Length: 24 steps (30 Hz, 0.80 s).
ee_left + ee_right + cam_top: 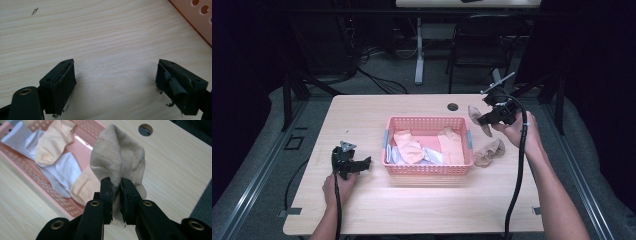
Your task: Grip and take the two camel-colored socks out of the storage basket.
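My right gripper [484, 119] [116, 188] is shut on a beige sock [117, 160] [474, 116], held in the air just right of the pink basket [428, 168] [62, 203]. Inside the basket lie peach socks [408, 146] [53, 141] and white socks [432, 156] [58, 172]. A second beige sock [489, 152] lies crumpled on the table by the basket's right side. My left gripper [357, 165] [116, 82] rests open on the wood at the left of the basket, nothing between its jaws.
The wooden table [362, 120] has a cable hole [453, 106] [145, 129] near its back edge. A black chair [484, 45] and a table leg [419, 50] stand beyond the table. Cables trail from both grippers toward the front edge.
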Each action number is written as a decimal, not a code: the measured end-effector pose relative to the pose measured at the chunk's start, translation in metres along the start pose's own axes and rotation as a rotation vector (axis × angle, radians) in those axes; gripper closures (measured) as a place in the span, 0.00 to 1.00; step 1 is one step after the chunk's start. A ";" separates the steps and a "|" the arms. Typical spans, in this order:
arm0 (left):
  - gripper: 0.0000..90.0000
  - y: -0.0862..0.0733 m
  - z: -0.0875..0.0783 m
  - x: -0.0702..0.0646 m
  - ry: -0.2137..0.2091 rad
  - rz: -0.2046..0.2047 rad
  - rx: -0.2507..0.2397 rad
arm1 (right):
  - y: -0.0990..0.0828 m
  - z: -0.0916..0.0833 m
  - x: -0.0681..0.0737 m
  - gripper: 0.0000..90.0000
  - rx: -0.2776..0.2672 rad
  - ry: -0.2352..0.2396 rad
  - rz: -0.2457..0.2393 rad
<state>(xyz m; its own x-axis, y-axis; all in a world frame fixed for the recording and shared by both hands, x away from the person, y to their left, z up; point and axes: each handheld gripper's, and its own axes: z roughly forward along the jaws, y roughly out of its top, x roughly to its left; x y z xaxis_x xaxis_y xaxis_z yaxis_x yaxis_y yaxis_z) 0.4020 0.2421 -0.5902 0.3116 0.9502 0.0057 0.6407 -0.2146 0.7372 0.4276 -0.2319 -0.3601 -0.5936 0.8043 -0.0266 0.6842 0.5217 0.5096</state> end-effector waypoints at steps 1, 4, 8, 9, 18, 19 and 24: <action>0.18 0.000 0.000 0.000 0.000 0.000 0.000 | -0.006 -0.001 -0.006 0.90 0.013 -0.011 0.016; 0.18 0.000 0.000 0.000 0.000 0.000 0.000 | -0.014 0.002 -0.014 0.90 0.022 -0.026 0.041; 0.18 0.000 0.000 0.000 0.000 0.001 0.000 | -0.026 0.009 -0.025 0.90 0.046 -0.042 0.072; 0.18 0.000 0.000 0.000 0.000 0.000 0.000 | -0.029 0.011 -0.028 0.90 0.060 -0.039 0.078; 0.18 0.000 0.000 0.000 0.000 0.001 0.000 | -0.052 0.043 -0.047 0.89 0.139 -0.036 0.149; 0.18 0.000 0.000 0.000 0.000 0.000 0.000 | -0.055 0.047 -0.048 0.89 0.154 -0.039 0.156; 0.18 0.000 0.000 0.000 0.000 0.001 0.000 | -0.066 0.072 -0.052 0.89 0.215 -0.038 0.177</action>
<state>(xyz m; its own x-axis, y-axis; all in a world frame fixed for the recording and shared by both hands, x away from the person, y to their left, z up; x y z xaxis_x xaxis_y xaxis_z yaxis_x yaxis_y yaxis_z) 0.4020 0.2421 -0.5902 0.3117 0.9502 0.0064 0.6407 -0.2151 0.7371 0.4437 -0.2883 -0.4542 -0.4430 0.8964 0.0121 0.8525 0.4171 0.3151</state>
